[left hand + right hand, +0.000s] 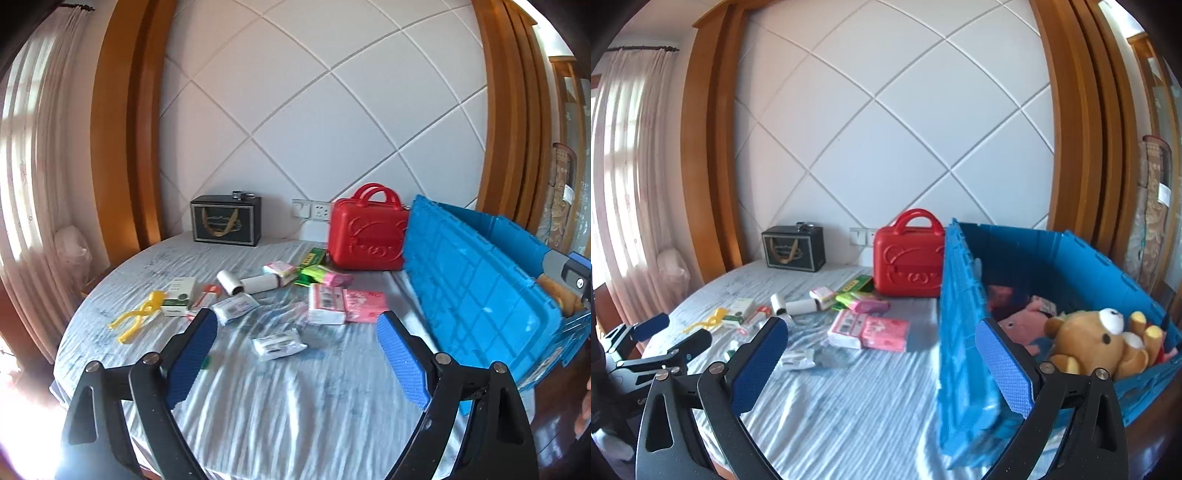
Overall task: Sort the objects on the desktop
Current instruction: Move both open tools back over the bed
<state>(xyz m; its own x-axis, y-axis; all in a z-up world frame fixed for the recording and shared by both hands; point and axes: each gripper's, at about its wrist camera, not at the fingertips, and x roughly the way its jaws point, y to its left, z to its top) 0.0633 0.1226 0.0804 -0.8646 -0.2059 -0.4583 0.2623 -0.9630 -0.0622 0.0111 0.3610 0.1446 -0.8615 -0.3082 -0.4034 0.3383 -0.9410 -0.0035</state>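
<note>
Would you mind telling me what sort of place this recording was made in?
Probably a room in a home, perhaps a dining or living room: a cloth-covered table, a curtained window, wall sockets, and a blue crate holding a teddy bear.

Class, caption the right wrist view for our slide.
Open right gripper faces a blue crate holding a teddy bear.

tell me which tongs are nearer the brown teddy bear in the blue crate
Right. The right tongs hang open at the blue crate, the brown teddy bear just past their right finger. The left tongs, also open, sit far left over the scattered packets.
</note>
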